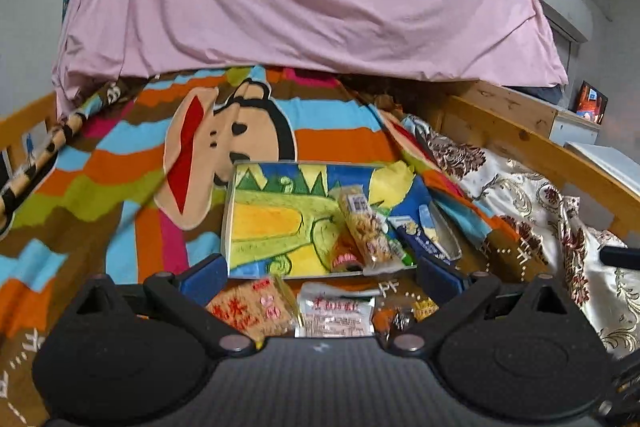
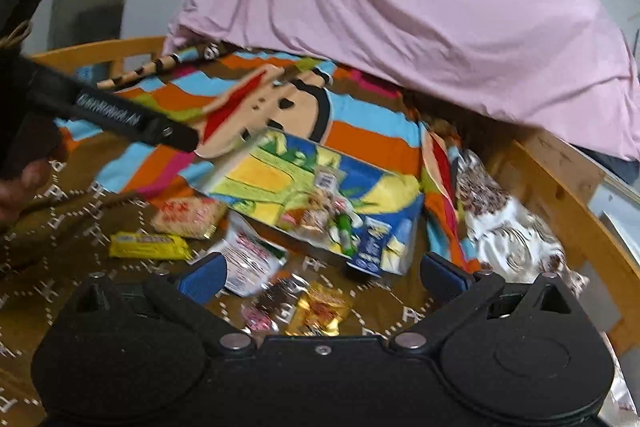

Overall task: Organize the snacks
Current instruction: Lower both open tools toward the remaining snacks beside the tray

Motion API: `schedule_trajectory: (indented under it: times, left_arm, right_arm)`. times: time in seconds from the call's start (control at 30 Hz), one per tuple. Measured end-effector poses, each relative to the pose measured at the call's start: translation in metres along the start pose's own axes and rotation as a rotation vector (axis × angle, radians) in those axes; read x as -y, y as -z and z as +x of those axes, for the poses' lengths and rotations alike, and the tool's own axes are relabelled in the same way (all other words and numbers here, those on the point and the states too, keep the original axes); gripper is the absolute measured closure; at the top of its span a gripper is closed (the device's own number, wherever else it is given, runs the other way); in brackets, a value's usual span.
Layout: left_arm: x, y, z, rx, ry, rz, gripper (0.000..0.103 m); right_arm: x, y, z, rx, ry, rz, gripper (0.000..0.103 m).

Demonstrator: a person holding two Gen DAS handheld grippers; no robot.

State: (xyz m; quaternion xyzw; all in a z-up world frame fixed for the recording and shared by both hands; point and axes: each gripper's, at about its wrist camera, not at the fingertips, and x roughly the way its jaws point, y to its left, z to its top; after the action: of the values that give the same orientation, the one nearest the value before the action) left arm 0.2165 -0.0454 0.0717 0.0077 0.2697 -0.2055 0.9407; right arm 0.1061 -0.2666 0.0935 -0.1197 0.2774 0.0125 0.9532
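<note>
Sorting is under way: both tongs, left tongs (image 1: 320, 271) and right tongs (image 2: 322, 273), hang released over loose packets, so next comes gripping the gold packet (image 2: 320, 311) for the tray (image 2: 256, 163).

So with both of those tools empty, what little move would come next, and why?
Probably lowering the left tool onto the orange packet just beneath it. Both tools are open and hold nothing. A few snacks already lie in the colourful tray, while that packet and the white packet beside it lie loose on the blanket, between the left tool's fingers. The right tool has its own loose packets.
</note>
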Motion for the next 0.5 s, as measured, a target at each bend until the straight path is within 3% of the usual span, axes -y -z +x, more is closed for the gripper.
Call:
schedule_trajectory:
  times: [0.23, 0.5]
  left_arm:
    - [-0.001, 0.014, 0.008, -0.039, 0.002, -0.019, 0.0]
    - [-0.007, 0.018, 0.009, -0.046, -0.007, -0.022, 0.0]
  right_arm:
    - [0.005, 0.006, 0.004, -0.037, 0.03, 0.033, 0.001]
    - [0.001, 0.001, 0.006, -0.04, 0.006, 0.029, 0.001]
